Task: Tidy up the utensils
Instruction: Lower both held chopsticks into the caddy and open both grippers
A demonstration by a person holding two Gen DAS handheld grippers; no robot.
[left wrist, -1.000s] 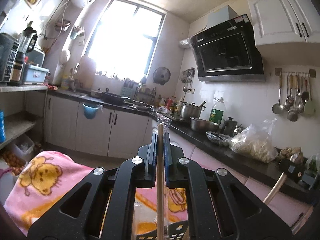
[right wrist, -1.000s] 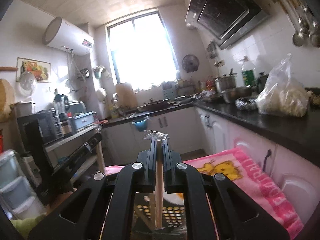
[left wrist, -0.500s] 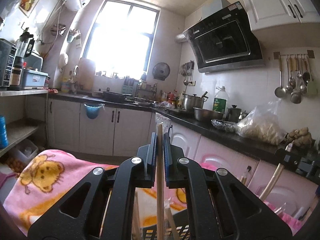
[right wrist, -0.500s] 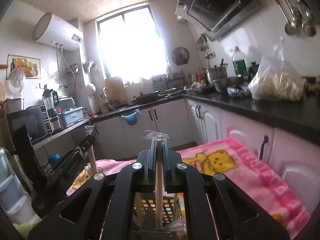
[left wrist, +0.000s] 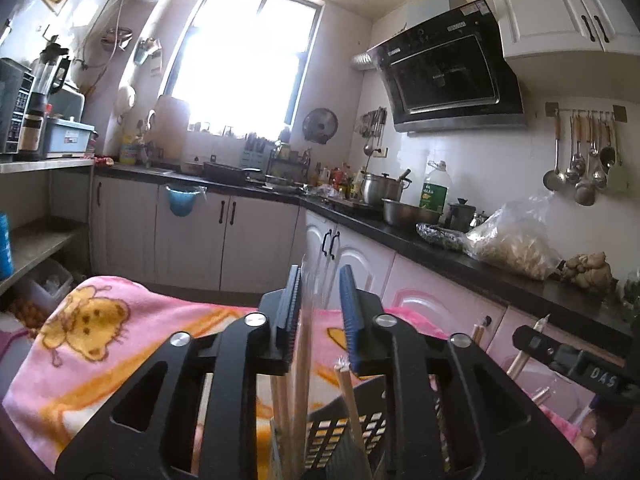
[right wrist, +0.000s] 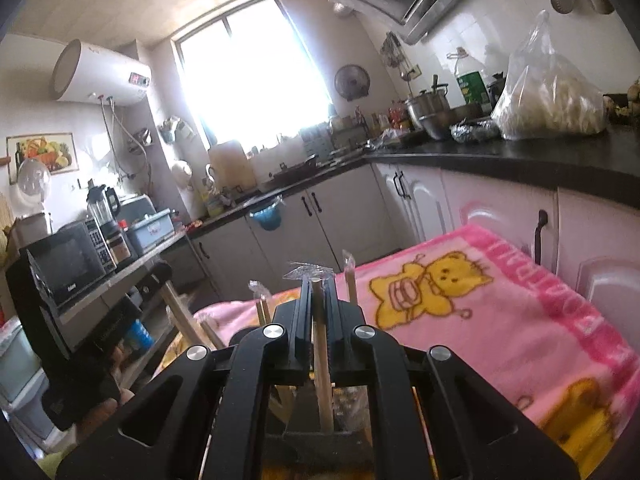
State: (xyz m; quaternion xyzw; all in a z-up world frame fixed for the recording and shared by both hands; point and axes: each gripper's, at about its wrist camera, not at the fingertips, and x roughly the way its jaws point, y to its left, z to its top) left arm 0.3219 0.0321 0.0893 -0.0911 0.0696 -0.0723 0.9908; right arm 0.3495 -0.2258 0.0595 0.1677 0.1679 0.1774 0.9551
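Chopsticks (left wrist: 301,364) stand freed as left fingers (left wrist: 294,300) just parted; right fingers (right wrist: 305,308) stay clamped.

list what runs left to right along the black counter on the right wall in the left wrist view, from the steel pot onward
steel pot → oil bottle → dark kettle → clear bag of pale food → ginger root

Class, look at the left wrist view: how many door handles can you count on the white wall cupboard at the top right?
2. Both sit side by side near the lower right corner of the wall cupboard: left handle, right handle. None seems hidden.
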